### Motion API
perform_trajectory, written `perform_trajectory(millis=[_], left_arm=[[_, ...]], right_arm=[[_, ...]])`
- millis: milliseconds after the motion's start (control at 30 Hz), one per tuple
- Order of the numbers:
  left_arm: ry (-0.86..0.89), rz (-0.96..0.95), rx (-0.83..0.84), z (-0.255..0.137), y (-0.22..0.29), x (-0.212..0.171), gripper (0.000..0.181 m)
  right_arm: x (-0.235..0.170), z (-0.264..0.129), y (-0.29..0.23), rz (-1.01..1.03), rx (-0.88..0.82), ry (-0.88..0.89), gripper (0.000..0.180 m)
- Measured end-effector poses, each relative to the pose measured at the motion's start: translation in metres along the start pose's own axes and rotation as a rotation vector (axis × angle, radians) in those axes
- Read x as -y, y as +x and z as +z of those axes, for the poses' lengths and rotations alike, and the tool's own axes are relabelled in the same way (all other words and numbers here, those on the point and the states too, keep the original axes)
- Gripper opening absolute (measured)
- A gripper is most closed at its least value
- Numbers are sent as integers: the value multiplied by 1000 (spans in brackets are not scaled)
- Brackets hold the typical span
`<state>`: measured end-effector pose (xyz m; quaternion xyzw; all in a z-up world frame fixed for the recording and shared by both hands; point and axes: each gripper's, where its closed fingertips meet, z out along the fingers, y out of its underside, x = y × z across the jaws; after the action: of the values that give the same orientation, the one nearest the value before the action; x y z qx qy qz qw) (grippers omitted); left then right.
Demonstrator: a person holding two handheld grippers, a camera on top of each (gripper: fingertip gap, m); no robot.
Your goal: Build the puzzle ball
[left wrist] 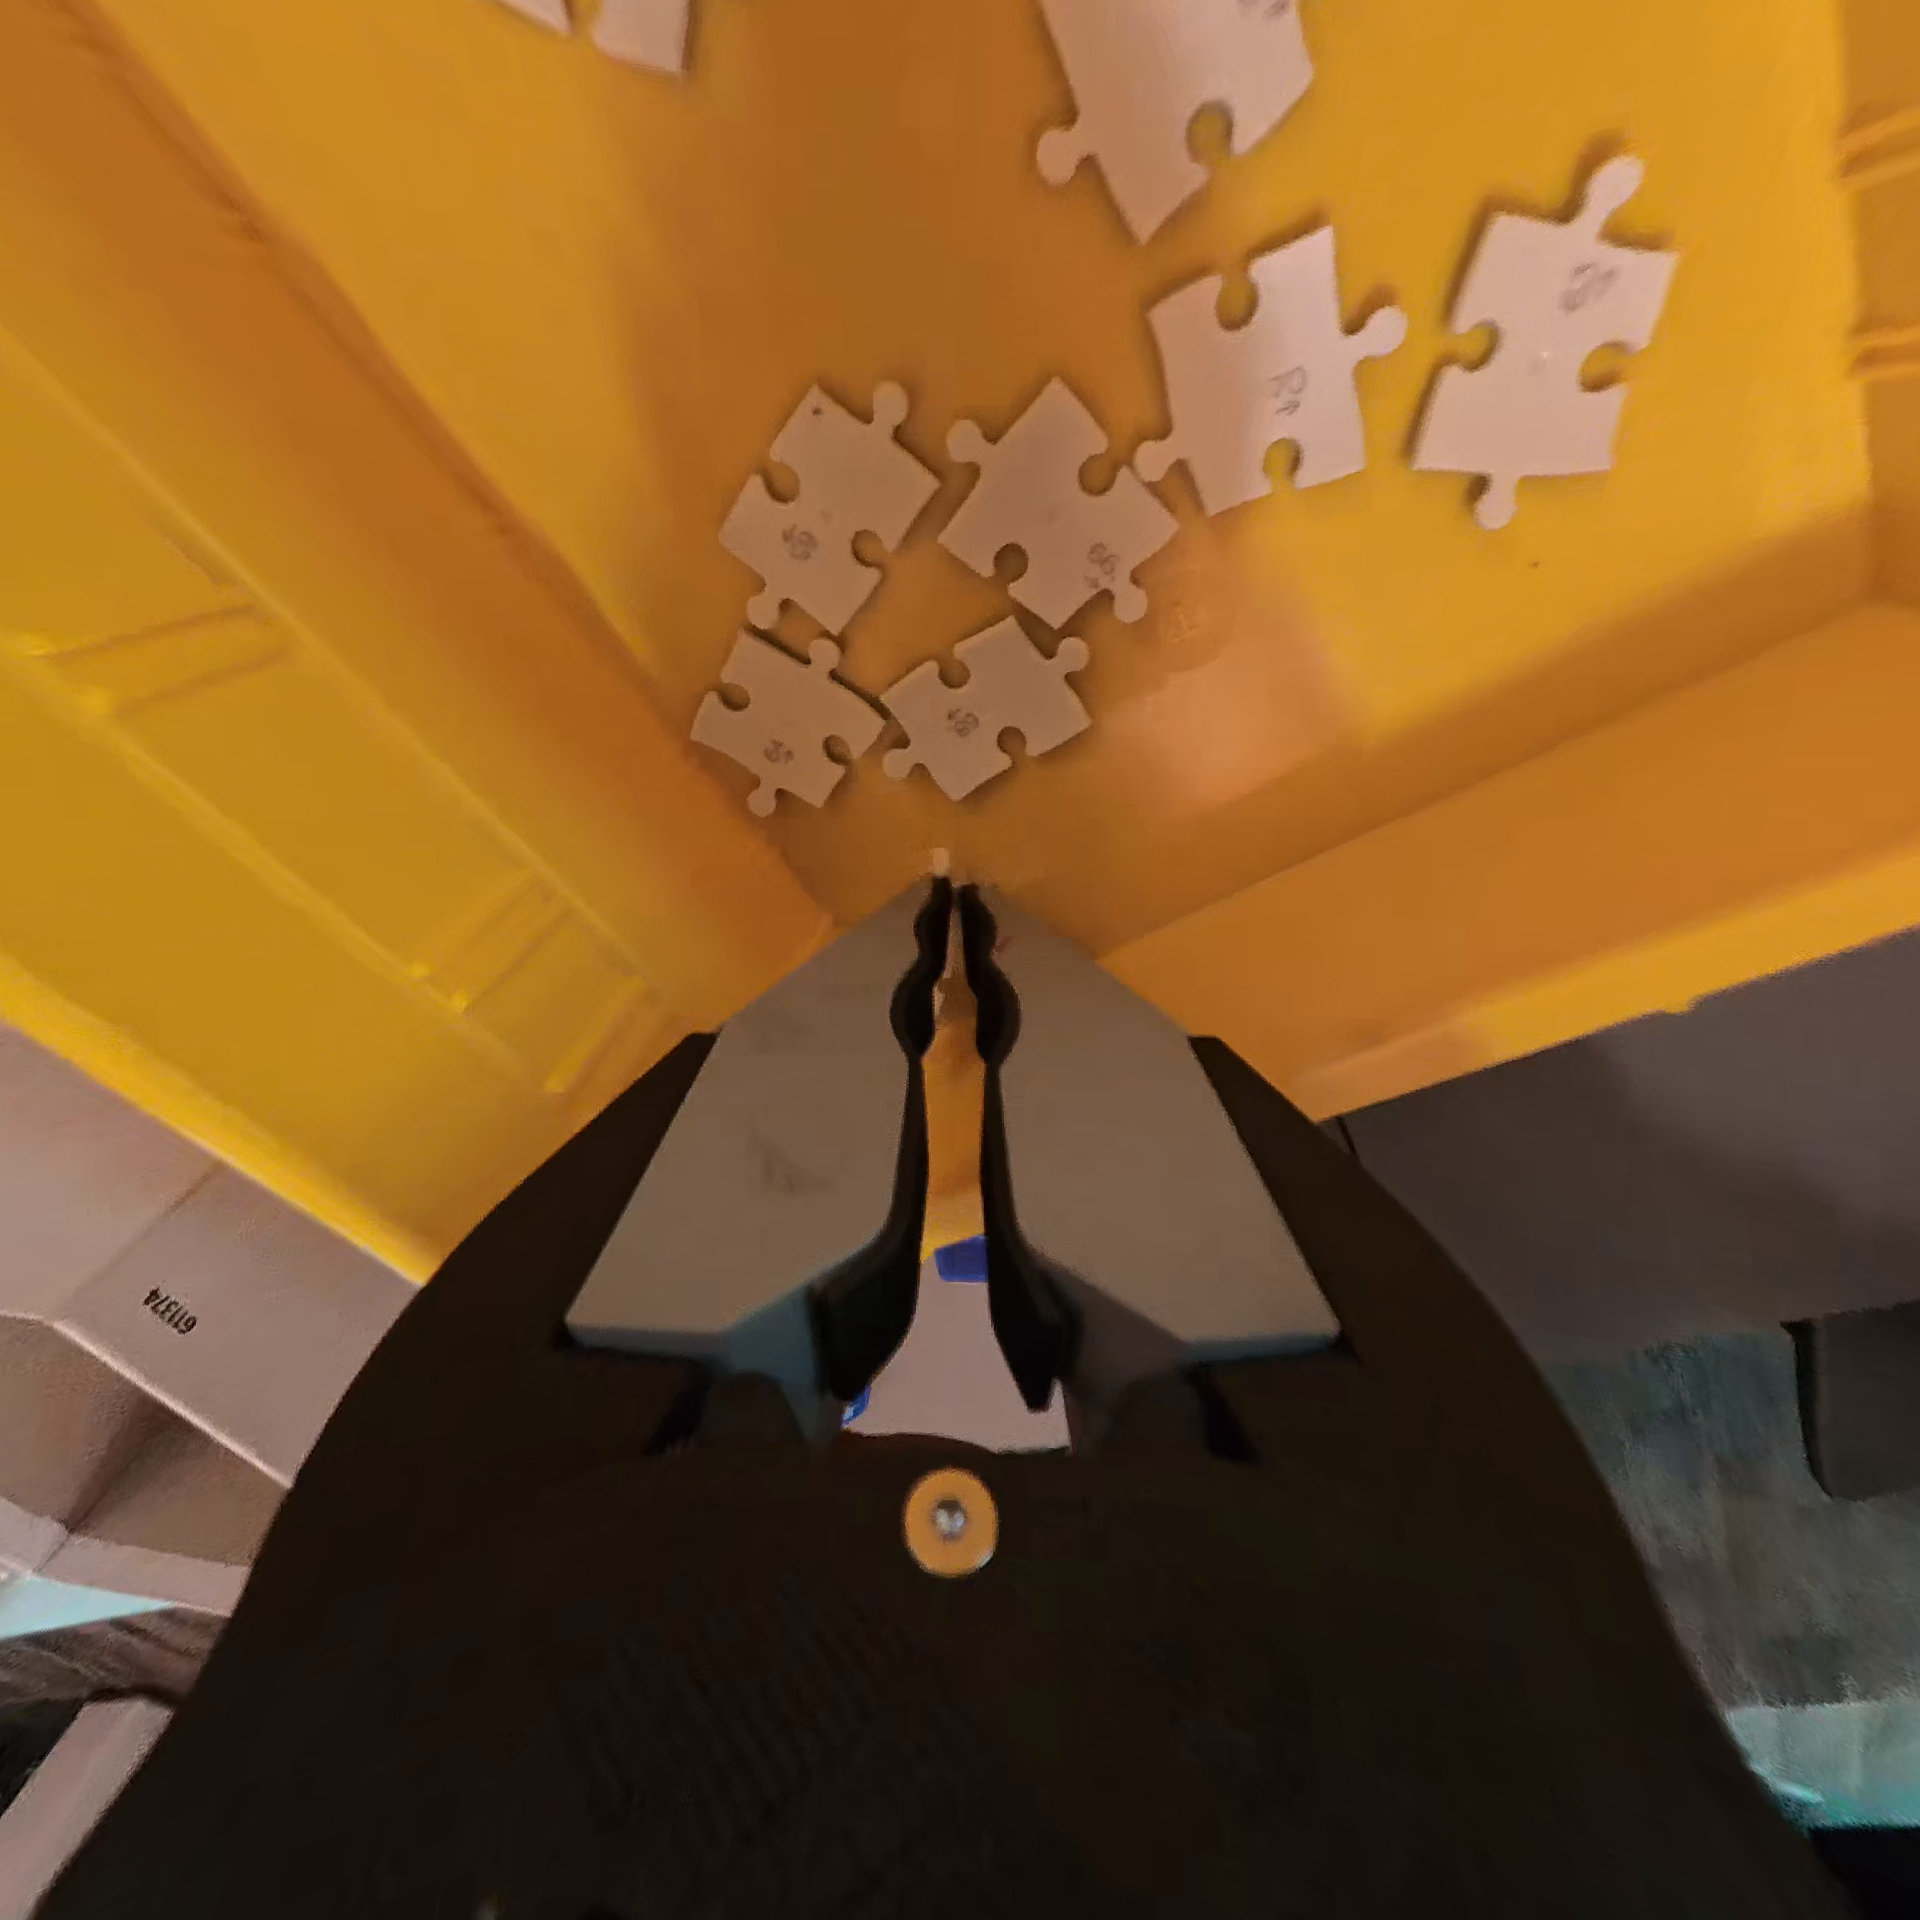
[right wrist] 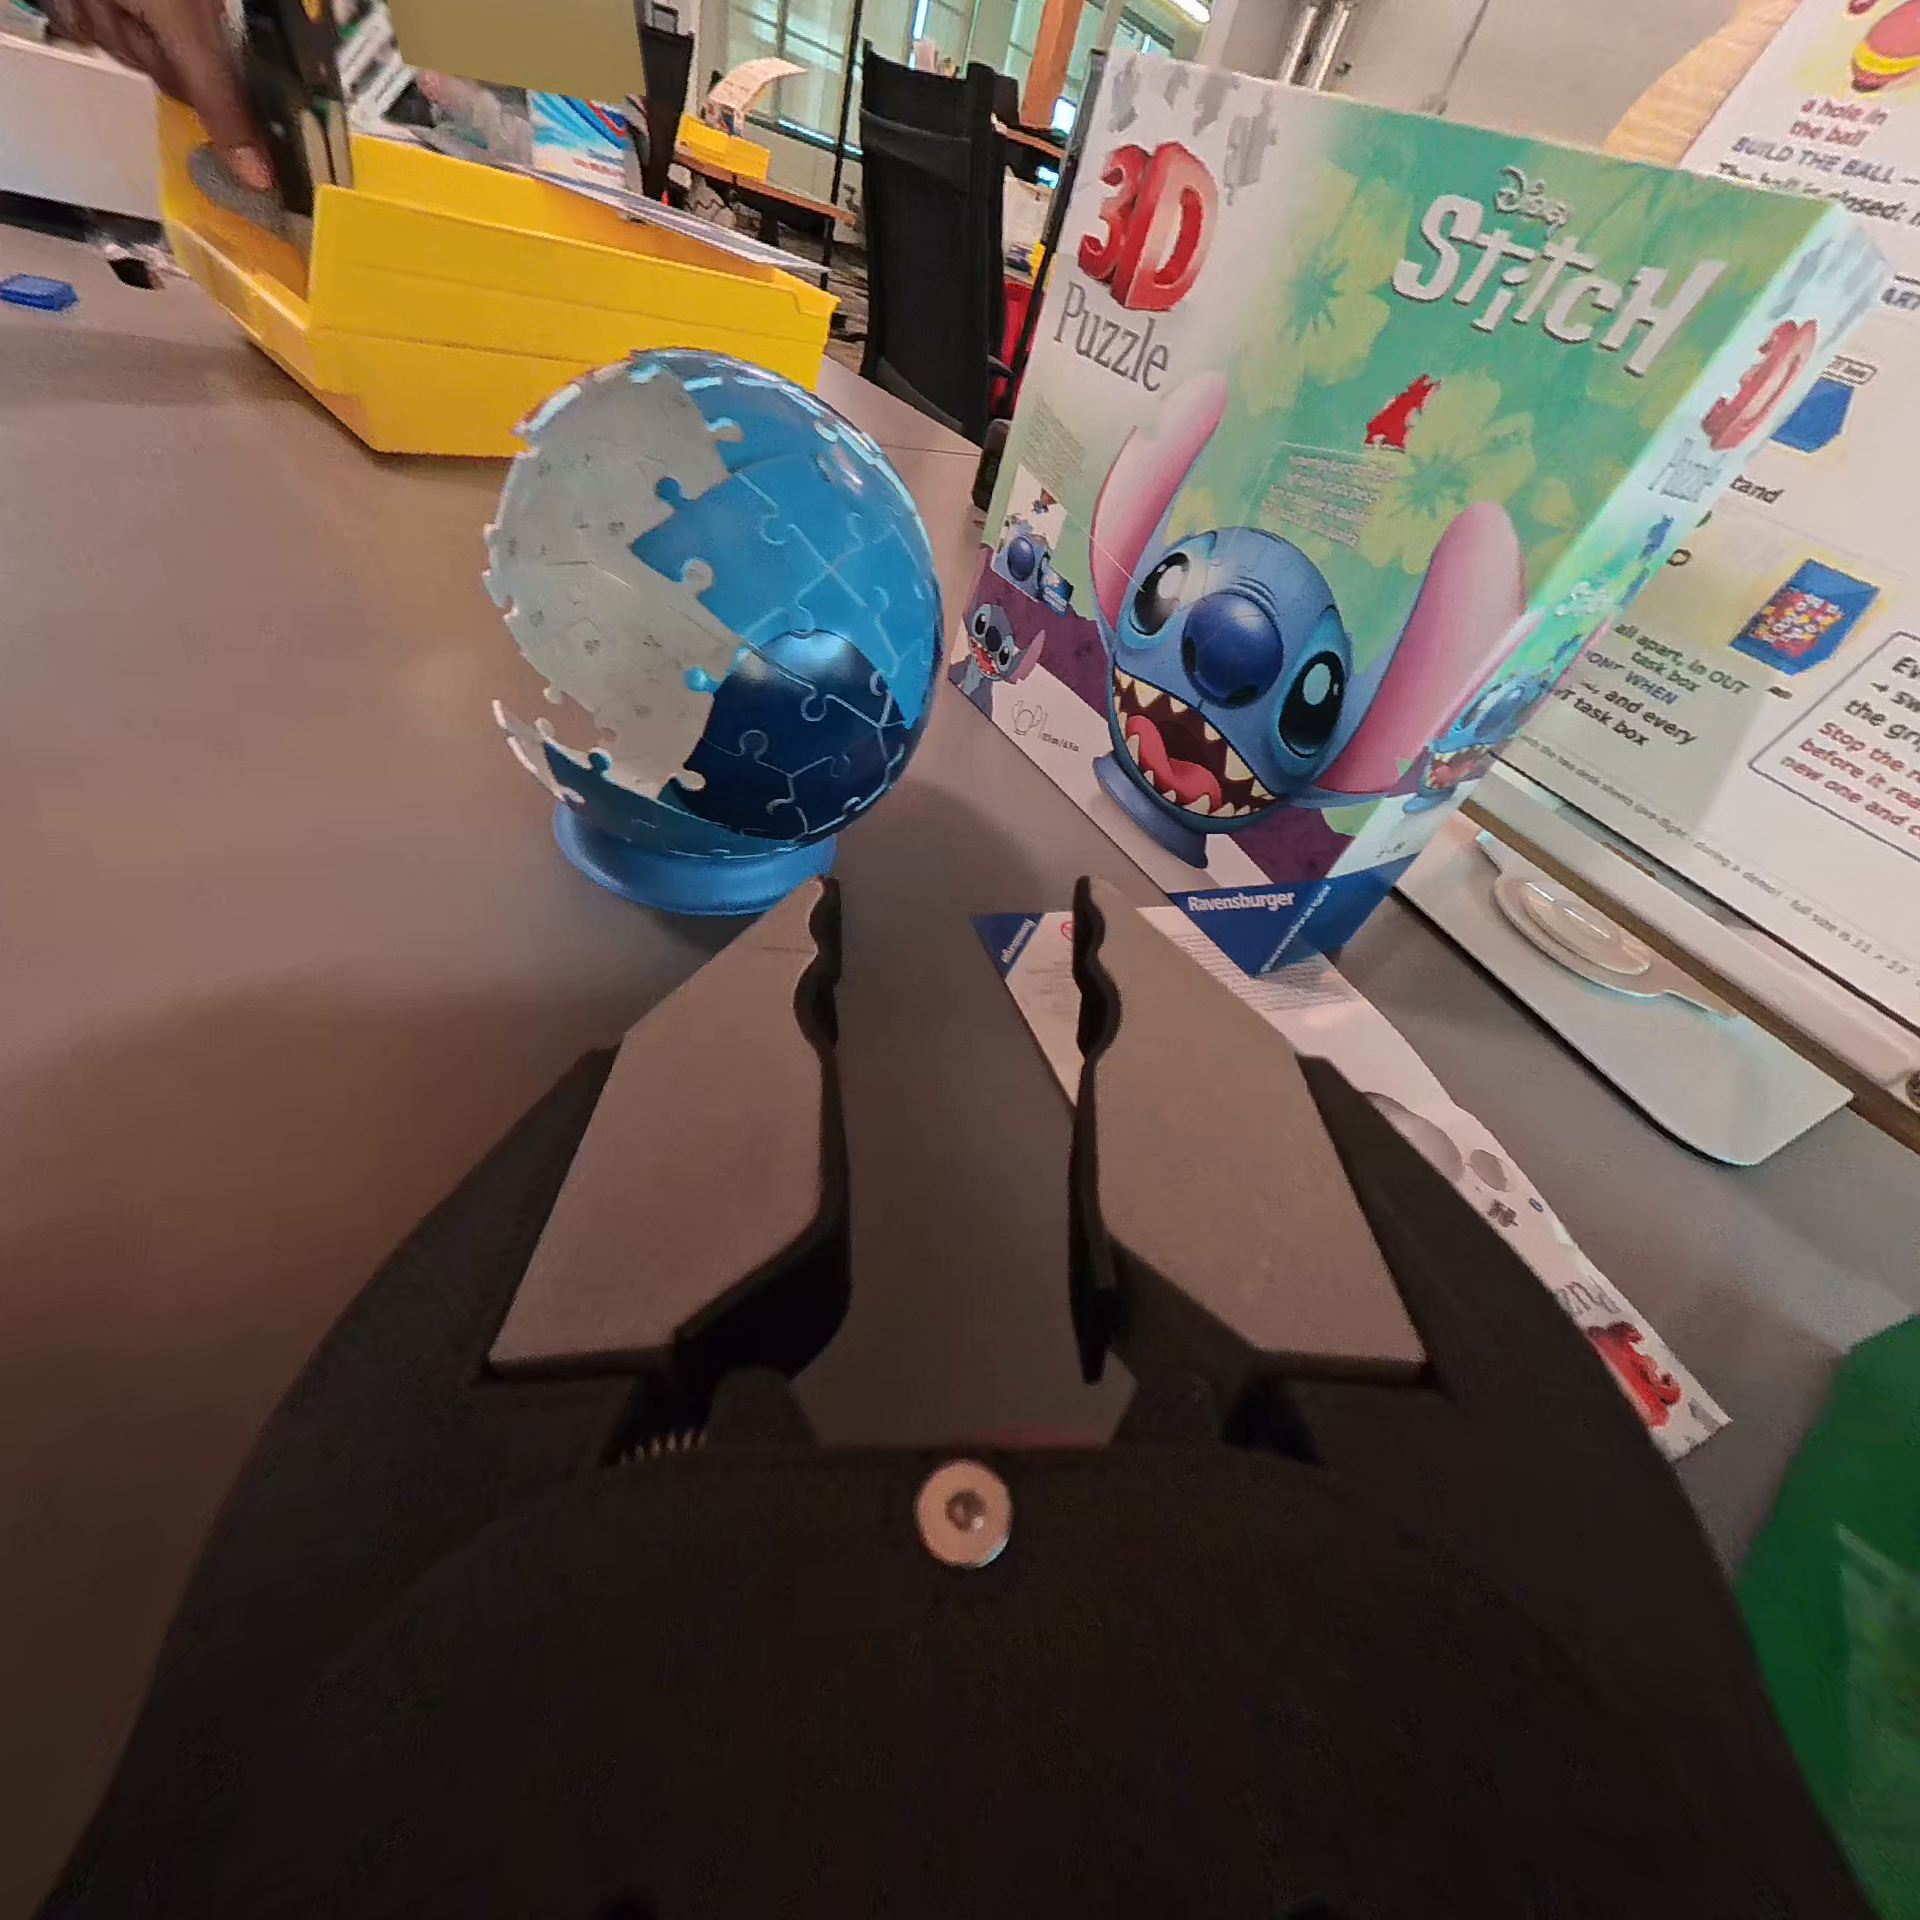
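Left tool point(left wrist: 954, 883), tips pinched nearly together over a yellow plastic bin point(left wrist: 436, 436) of flat white puzzle pieces point(left wrist: 1055, 499); whether it grips one, I cannot tell. Only the right view shows the glossy half-built puzzle ball point(right wrist: 727, 613) on the table point(right wrist: 229, 727), right tool point(right wrist: 956, 904) agape and empty.

Right gripper point(right wrist: 956, 914) hovering over the grey table point(right wrist: 260, 675) with jaws parted, half-built blue puzzle ball point(right wrist: 727, 613) sitting on its stand at eleven o'clock, puzzle box point(right wrist: 1403, 520) standing at one o'clock, yellow bin point(right wrist: 499, 301) lying beyond at eleven.
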<state>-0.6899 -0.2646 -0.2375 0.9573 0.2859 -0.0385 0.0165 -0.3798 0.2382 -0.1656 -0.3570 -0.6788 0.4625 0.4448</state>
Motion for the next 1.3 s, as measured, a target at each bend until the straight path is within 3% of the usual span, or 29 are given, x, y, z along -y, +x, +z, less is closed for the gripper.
perform_trajectory(millis=[233,433,567,833,1133,1300], left_arm=[[34,6,81,-4,0,-2,0],[177,-21,125,-56,-3,5,0],[272,-25,71,-82,8,13,0],[341,-17,16,-88,20,15,0],[674,124,-28,-142,103,37,0],[902,316,-55,-160,204,49,0]], right_arm=[[11,-5,-11,-43,18,39,40],[14,-8,-13,-54,20,54,39],[11,-5,-16,-60,25,38,39],[7,-2,-18,-67,31,13,39],[2,6,-43,-78,142,-31,43],[6,3,-59,-96,206,-18,45]])
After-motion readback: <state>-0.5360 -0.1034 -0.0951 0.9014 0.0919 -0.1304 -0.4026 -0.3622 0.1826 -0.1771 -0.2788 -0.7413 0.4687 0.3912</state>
